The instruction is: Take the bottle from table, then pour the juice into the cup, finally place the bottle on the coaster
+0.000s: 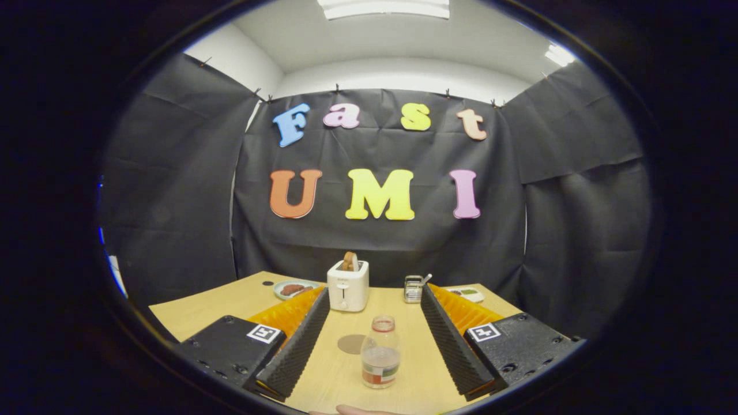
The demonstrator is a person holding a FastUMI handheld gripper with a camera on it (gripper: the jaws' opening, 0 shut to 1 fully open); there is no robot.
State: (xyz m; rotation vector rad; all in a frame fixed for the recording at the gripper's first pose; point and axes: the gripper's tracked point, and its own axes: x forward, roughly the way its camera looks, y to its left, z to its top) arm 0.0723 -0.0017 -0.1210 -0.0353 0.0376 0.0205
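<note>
A clear plastic bottle stands upright on the wooden table, between my two fingers and touching neither. It holds a little pale liquid low down and carries a red and green label. A round brown coaster lies flat on the table just behind and left of the bottle. My gripper is open wide, with a finger on each side of the bottle.
A white toaster with a slice of bread in it stands beyond the fingers. Left of it is a plate with food. To its right are a small metal container and another plate. Part of a hand shows at the near edge.
</note>
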